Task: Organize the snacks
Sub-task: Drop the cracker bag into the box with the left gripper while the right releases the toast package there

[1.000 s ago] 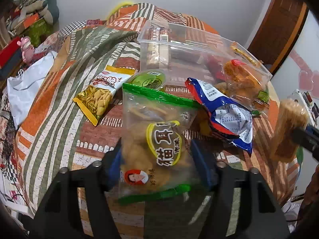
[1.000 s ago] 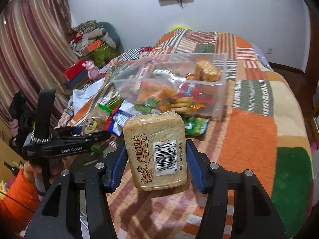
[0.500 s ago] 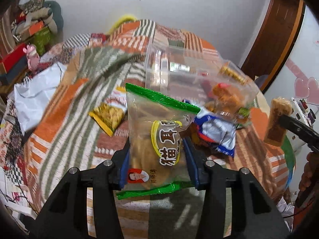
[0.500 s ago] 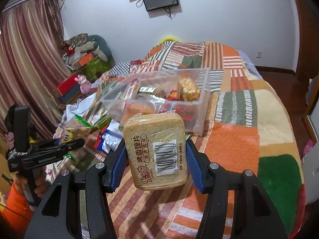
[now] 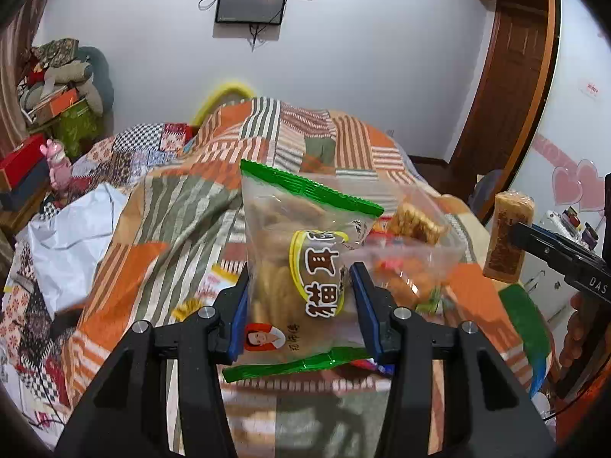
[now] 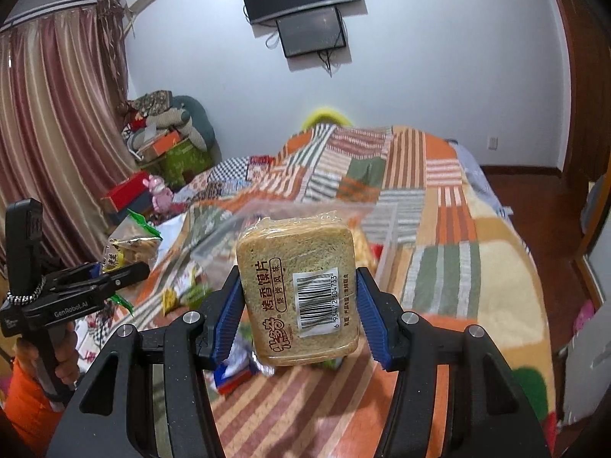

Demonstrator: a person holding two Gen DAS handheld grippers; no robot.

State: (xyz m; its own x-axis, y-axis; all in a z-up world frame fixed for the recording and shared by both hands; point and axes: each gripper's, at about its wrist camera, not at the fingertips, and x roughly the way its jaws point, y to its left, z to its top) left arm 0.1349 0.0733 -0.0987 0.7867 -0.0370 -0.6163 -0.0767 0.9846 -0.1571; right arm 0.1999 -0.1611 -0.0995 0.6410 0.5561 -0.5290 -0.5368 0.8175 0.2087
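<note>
The left gripper [image 5: 299, 299] has its blue-padded jaws closed partway on a clear snack bag with green sealed edges [image 5: 301, 263], pressing its two sides near the lower half. The bag stands upright between the pads, its green top seal tilted toward the far left and its lower green seal hanging just below them, clear of the bed. Pale fried pieces show through the plastic behind a yellow-ringed label.

The right gripper [image 6: 299, 305] has its jaws set about as wide on a wrapped block of toasted bread slices [image 6: 299, 290], gripped on its left and right flanks, barcode label facing the camera. The block is held in the air above the bed, not resting on anything. In the left wrist view the same block appears at the far right edge, seen side-on.

Below both lies a bed covered with a patchwork quilt [image 5: 290, 141] of orange, green and striped squares. A clear plastic storage box [image 5: 416, 252] sits on the quilt just beyond the green-edged bag; it is blurred, but orange and red packets show inside. More snack packets [image 6: 183, 294] lie loose on the quilt near the box's left side, too smeared to name. A person's hand [image 6: 63, 355] with an orange sleeve holds the left gripper's handle.
</note>
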